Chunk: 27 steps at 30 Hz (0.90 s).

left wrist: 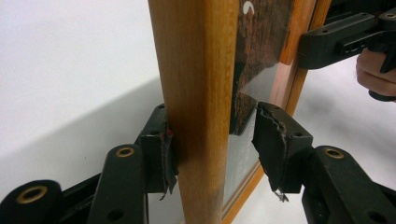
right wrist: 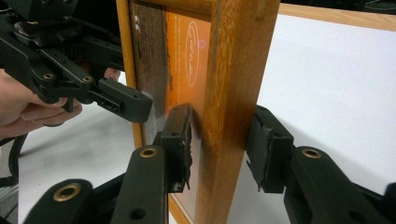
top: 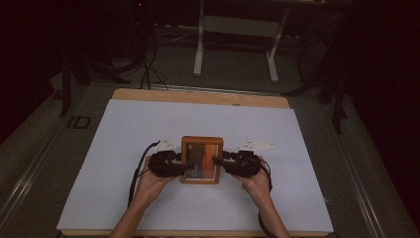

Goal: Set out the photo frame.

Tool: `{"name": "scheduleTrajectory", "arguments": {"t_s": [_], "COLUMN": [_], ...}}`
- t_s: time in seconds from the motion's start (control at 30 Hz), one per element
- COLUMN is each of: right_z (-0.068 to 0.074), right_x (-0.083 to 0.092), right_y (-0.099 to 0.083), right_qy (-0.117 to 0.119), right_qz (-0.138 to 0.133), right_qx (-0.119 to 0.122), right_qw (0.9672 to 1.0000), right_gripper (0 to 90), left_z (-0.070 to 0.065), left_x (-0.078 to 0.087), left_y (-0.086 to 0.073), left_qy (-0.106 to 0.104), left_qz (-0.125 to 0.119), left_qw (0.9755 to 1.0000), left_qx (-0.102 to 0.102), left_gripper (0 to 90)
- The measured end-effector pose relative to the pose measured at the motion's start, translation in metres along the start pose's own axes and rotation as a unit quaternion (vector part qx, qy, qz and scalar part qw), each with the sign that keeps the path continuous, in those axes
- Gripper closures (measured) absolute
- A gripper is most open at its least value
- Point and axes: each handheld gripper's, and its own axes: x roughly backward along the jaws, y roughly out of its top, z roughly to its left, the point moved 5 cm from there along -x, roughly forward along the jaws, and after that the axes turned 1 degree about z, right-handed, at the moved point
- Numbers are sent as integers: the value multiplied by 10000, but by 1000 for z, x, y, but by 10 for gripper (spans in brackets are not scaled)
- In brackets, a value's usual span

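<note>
While the wooden picture frame (top: 200, 159) sits near the middle of the white sheet (top: 148, 129) on the bench (top: 198, 96), a little toward the near edge, both tongs straddle its side rails. It seems to stand tilted or raised, with its glass front and an orange and brown print facing up toward the high camera.

At the left rail, the left tongs (left wrist: 212, 144) have one pad (left wrist: 166, 156) touching the outer wood, while the other pad (left wrist: 271, 140) stands clear of the glass side, so the jaws are spread around the rail and not pinching it. At the right rail, the right tongs (right wrist: 219, 147) have both pads lying against or just beside the wood; I cannot tell whether they press on it.

My judgement is that the step in hand is handling the frame from both sides. To do it well, keep the pads on the wood and off the glass, squeeze both sides evenly, and keep the two hands level so the frame neither twists nor slips onto the sheet.
</note>
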Motion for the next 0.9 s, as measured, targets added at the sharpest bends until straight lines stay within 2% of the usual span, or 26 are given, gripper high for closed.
{"name": "scheduleTrajectory", "arguments": {"t_s": [0.27, 0.9], "right_z": [-5, -5], "right_x": [-4, -5], "right_y": [0, 0], "right_qy": [-26, -49], "right_qz": [-26, -18], "right_qx": [-65, -33], "right_qw": [10000, 10000], "right_gripper": [623, 619], "left_z": [3, 3], "left_x": [-4, -4], "left_y": [0, -1], "left_qy": [24, 121], "left_qz": [-62, 34], "left_qw": [10000, 9999], "left_qx": [59, 78], "left_gripper": [491, 479]}}
